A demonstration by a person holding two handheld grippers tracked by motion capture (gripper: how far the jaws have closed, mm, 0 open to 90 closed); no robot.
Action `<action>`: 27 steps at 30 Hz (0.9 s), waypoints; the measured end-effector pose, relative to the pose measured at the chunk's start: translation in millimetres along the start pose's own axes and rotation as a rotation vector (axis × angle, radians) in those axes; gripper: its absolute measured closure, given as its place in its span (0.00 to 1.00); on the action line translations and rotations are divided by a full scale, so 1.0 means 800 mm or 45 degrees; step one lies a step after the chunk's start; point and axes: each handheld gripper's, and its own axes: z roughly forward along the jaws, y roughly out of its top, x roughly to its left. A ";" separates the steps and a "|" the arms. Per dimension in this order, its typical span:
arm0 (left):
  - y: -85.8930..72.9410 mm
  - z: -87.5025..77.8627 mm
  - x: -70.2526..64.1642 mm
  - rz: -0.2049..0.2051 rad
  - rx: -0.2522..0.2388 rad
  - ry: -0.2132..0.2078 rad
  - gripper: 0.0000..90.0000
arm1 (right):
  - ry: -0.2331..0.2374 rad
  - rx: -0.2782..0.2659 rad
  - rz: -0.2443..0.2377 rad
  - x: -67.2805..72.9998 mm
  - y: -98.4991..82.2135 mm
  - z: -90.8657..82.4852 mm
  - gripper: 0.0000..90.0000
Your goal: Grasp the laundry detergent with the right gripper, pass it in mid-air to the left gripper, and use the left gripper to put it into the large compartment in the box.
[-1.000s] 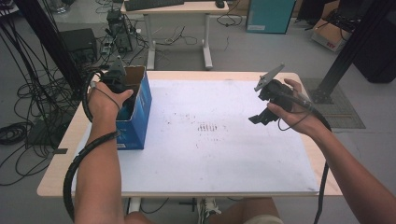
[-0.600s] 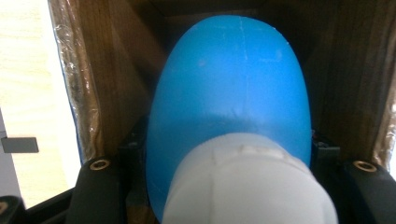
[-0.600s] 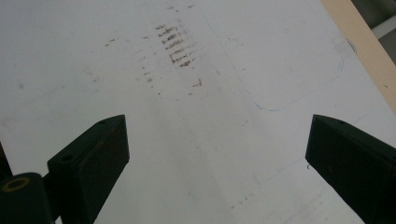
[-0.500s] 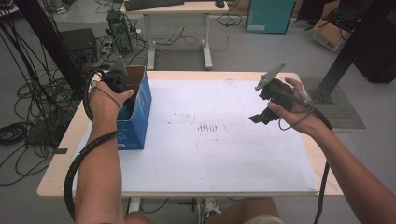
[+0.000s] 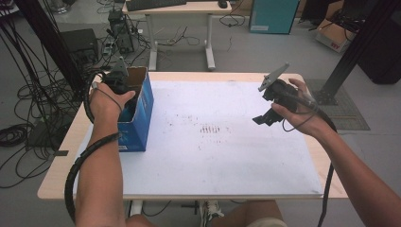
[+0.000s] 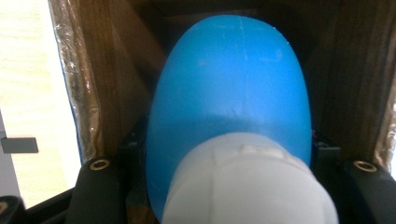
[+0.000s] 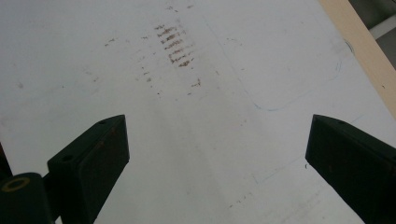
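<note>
My left gripper point(image 5: 126, 97) reaches down into an open blue cardboard box point(image 5: 140, 124) at the table's left side, its jaws hidden below the rim in the high view. In the left gripper view the gripper point(image 6: 232, 186) is shut on a smooth, rounded blue object point(image 6: 231, 93) with a white part point(image 6: 247, 182) at its near end, and the box's brown inner walls point(image 6: 107, 70) surround it. At the right, my right gripper point(image 5: 263, 113) hangs above the white mat point(image 5: 227, 161). Its jaws stand wide open point(image 7: 215, 154) with nothing between them.
The white mat covers most of the wooden table point(image 5: 59, 177) and bears dark smudges point(image 5: 210, 128) near its middle. Cables point(image 5: 19, 132), a desk point(image 5: 179, 7) and black stands lie on the floor beyond the table's far edge.
</note>
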 end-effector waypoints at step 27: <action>0.000 0.000 -0.001 0.003 -0.004 0.005 0.41 | -0.006 0.004 0.005 -0.002 -0.002 -0.003 0.07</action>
